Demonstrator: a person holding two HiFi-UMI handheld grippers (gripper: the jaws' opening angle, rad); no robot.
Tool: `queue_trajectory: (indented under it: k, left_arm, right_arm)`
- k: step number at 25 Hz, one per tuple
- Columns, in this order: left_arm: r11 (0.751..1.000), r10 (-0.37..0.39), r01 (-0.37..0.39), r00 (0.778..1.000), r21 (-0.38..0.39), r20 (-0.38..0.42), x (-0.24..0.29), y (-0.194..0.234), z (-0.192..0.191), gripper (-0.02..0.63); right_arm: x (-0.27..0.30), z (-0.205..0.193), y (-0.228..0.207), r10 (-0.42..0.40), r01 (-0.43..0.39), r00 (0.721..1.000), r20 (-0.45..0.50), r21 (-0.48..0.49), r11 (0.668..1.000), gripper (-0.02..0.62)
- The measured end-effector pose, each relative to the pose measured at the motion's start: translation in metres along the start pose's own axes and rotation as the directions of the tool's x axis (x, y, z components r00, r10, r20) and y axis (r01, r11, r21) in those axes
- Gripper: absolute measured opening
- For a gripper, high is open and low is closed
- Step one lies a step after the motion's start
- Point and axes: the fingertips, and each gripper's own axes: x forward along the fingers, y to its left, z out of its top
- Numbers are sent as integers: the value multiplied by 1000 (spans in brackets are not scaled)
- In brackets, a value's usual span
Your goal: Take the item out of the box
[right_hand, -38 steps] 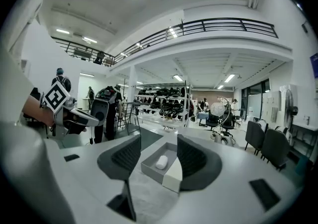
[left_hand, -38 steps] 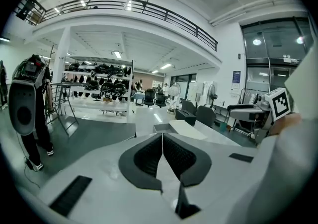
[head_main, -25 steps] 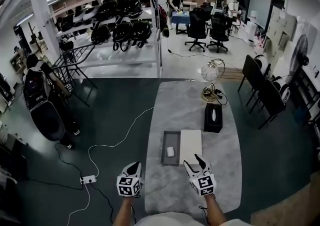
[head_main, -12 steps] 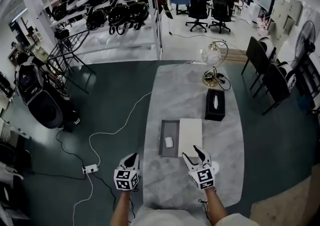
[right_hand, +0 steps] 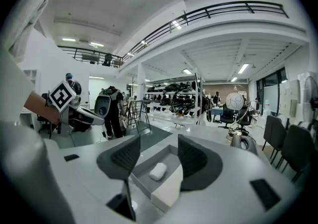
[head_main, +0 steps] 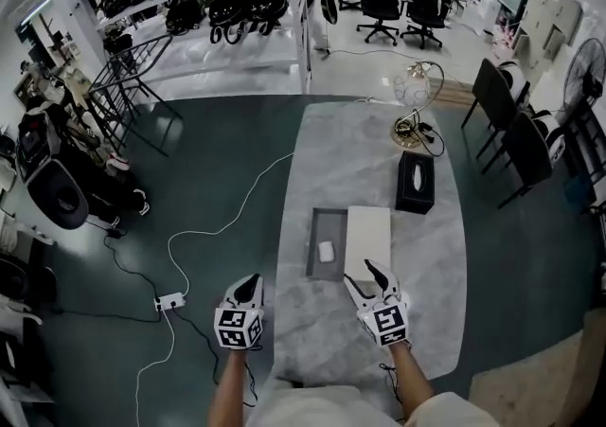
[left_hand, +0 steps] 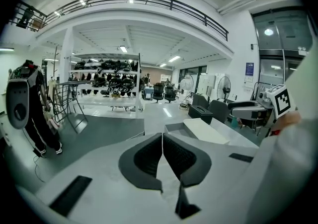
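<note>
The right claw [head_main: 363, 275] is held wide, pointed at the item [head_main: 326, 251] in the box [head_main: 313, 226]; the left claw [head_main: 250, 281] is closed.

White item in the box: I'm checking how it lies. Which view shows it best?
Right gripper view: the white item appears close and large, lying in the open box. Head view shows it small; left gripper view shows only the box's outer wall.

— Any words or numbers legible anywhere?
— None. The cube [head_main: 237, 328] on the left tool [head_main: 250, 282] and the one on the right tool [head_main: 361, 274] carry only black-and-white square patterns, no letters
— And the blue sign [left_hand: 249, 68] in the left gripper view?
— Print on it is too small to read
</note>
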Motion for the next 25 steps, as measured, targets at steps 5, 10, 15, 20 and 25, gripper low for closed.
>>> queue_trajectory:
  k: [5, 10, 15, 20, 25]
  left_arm:
    - [1000, -29, 29, 1000, -9, -3, 5, 9, -9, 20]
    - [997, -84, 84, 996, -2, -16, 20, 24, -19, 20]
    - [991, -134, 134, 991, 7, -31, 37, 42, -18, 20]
    - [985, -175, 175, 983, 0, -52, 54, 48, -19, 20]
    - [979, -204, 204, 976, -9, -78, 70, 51, -28, 20]
  right_arm:
    - [6, -5, 11, -9, 9, 1000, -28, -10, 1000, 222]
    - [18, -15, 16, -48, 46, 997, -61, -31, 998, 225]
    - [32, -21, 23, -84, 81, 991, -106, -27, 996, 230]
    - [42, -35, 21, -103, 99, 982, -160, -29, 995, 235]
    - [52, -48, 18, -110, 106, 973, -202, -27, 994, 238]
